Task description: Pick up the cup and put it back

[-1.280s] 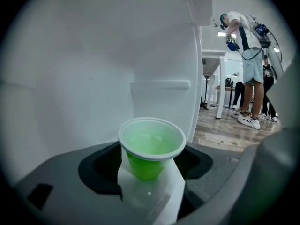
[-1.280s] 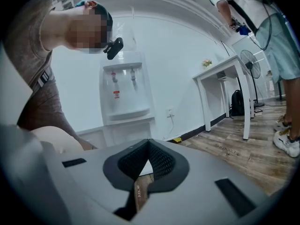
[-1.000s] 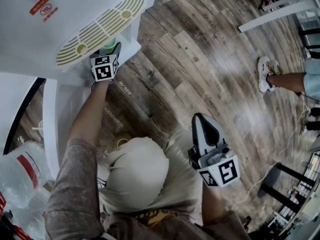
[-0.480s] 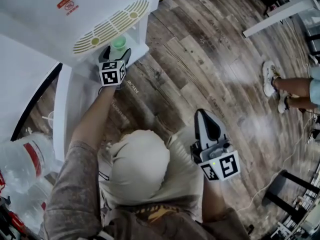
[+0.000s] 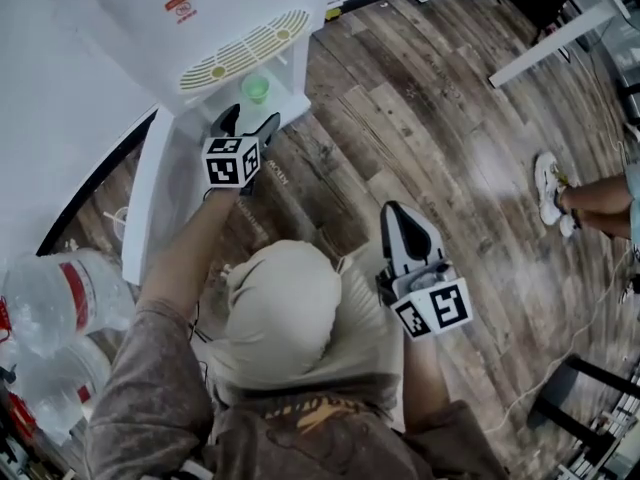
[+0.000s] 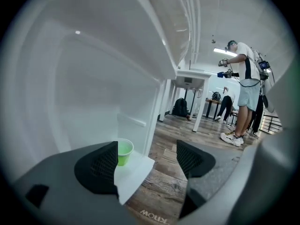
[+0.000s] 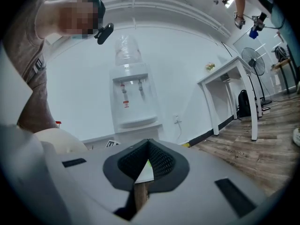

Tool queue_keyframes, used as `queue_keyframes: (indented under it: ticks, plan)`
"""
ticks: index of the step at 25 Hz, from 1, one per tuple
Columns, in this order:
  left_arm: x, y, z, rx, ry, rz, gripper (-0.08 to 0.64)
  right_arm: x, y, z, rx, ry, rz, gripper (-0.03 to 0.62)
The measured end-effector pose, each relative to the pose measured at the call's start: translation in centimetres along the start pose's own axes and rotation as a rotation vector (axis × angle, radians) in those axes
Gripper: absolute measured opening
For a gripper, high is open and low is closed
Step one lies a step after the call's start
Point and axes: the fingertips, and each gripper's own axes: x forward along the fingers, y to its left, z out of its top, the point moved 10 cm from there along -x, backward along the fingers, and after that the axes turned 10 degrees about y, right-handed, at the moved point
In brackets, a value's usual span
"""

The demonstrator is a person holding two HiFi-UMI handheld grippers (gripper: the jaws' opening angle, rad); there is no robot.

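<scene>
A small green cup (image 5: pixel 256 88) stands upright on the white ledge (image 5: pixel 290 108) under the water dispenser's drip grille (image 5: pixel 240 48). My left gripper (image 5: pixel 250 123) is open and empty, a short way back from the cup and pointing toward it. In the left gripper view the cup (image 6: pixel 123 151) shows just past the left pad, on the ledge (image 6: pixel 133 170), and nothing lies between the jaws (image 6: pixel 145 156). My right gripper (image 5: pixel 398 218) hangs over the wood floor beside my knee, shut on nothing. Its pads (image 7: pixel 147 161) meet, facing the dispenser (image 7: pixel 131 97).
Large water bottles (image 5: pixel 60 298) lie at the lower left beside the dispenser. A person's legs (image 5: pixel 590 198) stand on the floor at the right, and a white table leg (image 5: pixel 540 48) crosses the upper right. Another person (image 6: pixel 243 78) stands by a white table (image 6: pixel 192 78).
My left gripper has drawn back from the cup and risen, with its jaws still open. The cup stays on the ledge. The right gripper has barely moved.
</scene>
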Motion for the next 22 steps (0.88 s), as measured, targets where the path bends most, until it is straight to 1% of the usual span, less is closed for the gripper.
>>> queue_keyframes:
  ticks: [9, 14, 17, 22]
  plan:
    - [-7.7, -3.7, 1.1, 0.041, -0.052, -0.075, 0.373, -0.1, 0.3, -0.5, 0.009, 0.013, 0.023, 0.002]
    - [-11.9, -4.9, 1.7, 0.062, -0.076, -0.120, 0.373, 0.3, 0.4, -1.0, 0.011, 0.013, 0.030, 0.002]
    - [-14.1, -5.4, 1.9, 0.080, -0.089, -0.123, 0.373, 0.6, 0.5, -1.3, 0.008, 0.020, 0.034, 0.002]
    - [-17.2, -5.8, 1.6, 0.074, -0.116, -0.114, 0.373, 0.9, 0.6, -1.5, 0.011, 0.028, 0.036, 0.002]
